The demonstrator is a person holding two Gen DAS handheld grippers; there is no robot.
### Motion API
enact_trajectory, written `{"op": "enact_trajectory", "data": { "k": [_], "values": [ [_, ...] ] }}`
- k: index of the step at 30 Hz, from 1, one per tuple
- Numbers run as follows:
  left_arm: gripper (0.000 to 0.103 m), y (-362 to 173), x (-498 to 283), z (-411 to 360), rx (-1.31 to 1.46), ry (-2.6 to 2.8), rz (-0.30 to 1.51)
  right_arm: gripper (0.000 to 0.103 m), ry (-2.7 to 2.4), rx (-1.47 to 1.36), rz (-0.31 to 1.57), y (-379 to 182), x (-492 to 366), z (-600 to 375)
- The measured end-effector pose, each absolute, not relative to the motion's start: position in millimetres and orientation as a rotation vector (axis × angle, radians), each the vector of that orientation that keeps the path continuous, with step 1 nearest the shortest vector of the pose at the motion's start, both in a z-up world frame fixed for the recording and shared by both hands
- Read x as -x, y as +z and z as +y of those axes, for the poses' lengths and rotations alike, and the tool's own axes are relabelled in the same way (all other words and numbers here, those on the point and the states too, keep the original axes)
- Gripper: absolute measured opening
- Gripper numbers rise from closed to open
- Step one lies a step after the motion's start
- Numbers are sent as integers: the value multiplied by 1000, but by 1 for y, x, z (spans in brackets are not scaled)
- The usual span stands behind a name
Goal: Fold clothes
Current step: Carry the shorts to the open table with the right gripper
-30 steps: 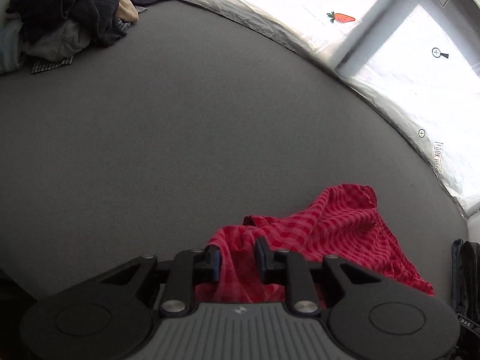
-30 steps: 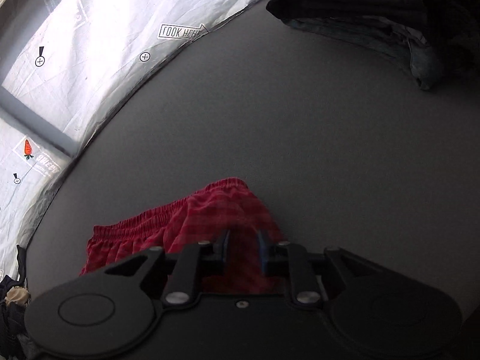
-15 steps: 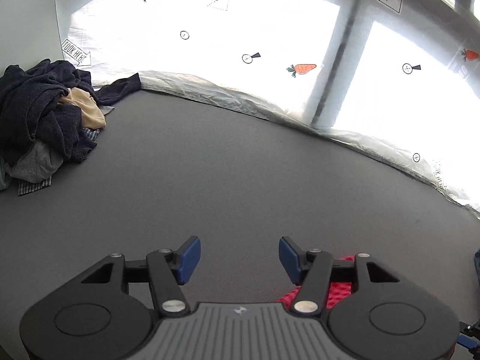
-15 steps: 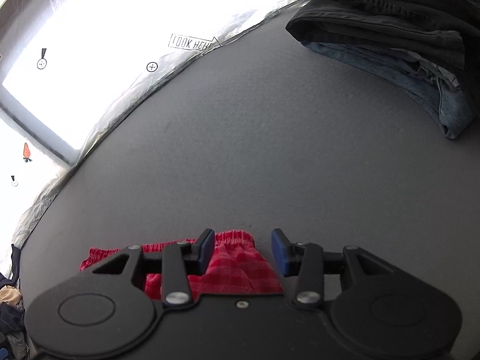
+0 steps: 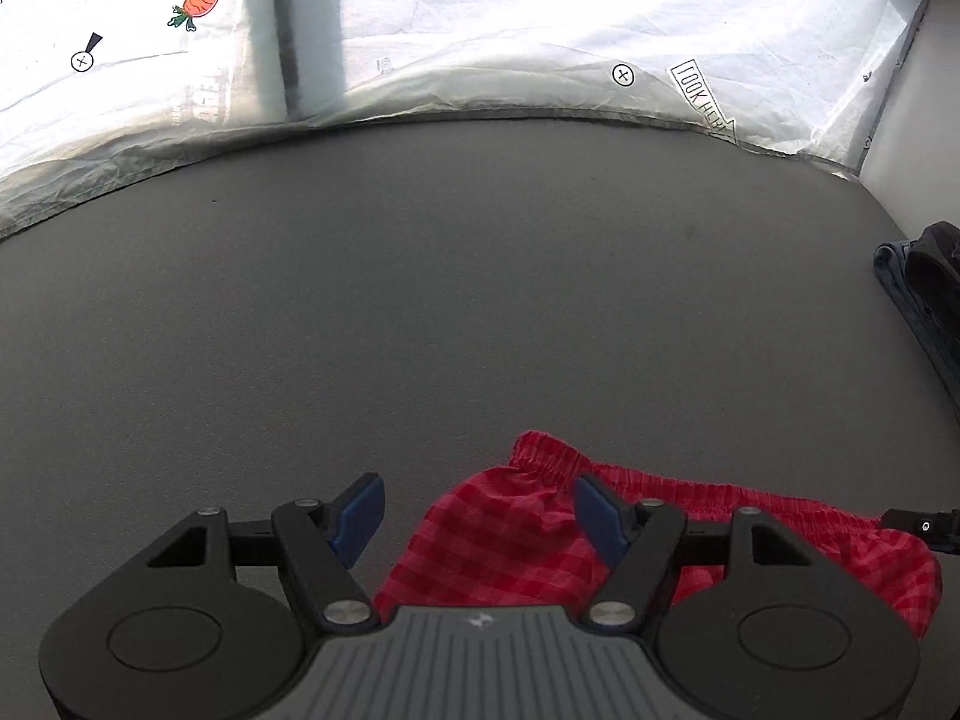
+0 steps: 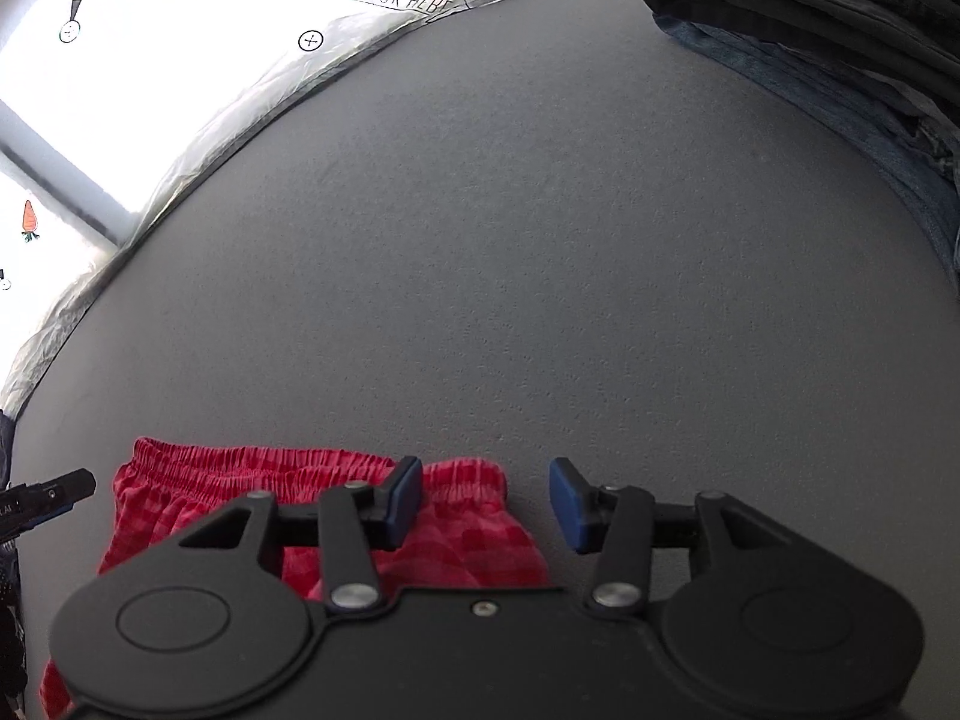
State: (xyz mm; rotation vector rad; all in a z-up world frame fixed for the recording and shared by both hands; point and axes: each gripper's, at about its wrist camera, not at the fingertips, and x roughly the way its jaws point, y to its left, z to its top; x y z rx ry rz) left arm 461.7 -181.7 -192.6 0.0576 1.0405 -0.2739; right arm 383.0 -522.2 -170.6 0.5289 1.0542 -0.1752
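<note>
Red checked shorts (image 5: 510, 540) with an elastic waistband lie on the grey table (image 5: 420, 300), close under both grippers. My left gripper (image 5: 480, 510) is open and empty, hovering over the shorts' left end. In the right wrist view the shorts (image 6: 252, 480) lie flat with the waistband facing away. My right gripper (image 6: 486, 498) is open and empty above the shorts' right end. The tip of the right gripper shows at the right edge of the left wrist view (image 5: 918, 525), and the left gripper's tip shows in the right wrist view (image 6: 48, 498).
A stack of folded dark and denim clothes (image 6: 840, 48) sits at the table's right side, also seen in the left wrist view (image 5: 924, 300). A white plastic sheet (image 5: 480, 30) with printed marks covers the bright window behind the table's far edge.
Both grippers let go of the shorts and opened wide. The shorts now lie flat on the table. The left wrist view swung right, away from the clothes pile.
</note>
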Motion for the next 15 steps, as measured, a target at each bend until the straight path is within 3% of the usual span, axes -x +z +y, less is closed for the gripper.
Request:
{"op": "enact_trajectory", "data": {
  "k": [8,11,12,13,15],
  "values": [
    [70,-214,-472,-187,-93,-335,1064,48,-123,-579,1094,-171,-389,-520],
    [64,-219,-472,-187,-84,-353,1065,48,-123,-598,1092,-173,-385,-522],
    [56,-222,-472,-188,-81,-356,1071,45,-121,-607,1091,-173,-384,-523],
    [42,-224,-471,-189,-86,-351,1072,40,-121,-614,1090,-174,-384,-524],
    [19,-227,-469,-193,-109,-342,1069,16,-129,-607,1090,-175,-384,-526]
  ]
}}
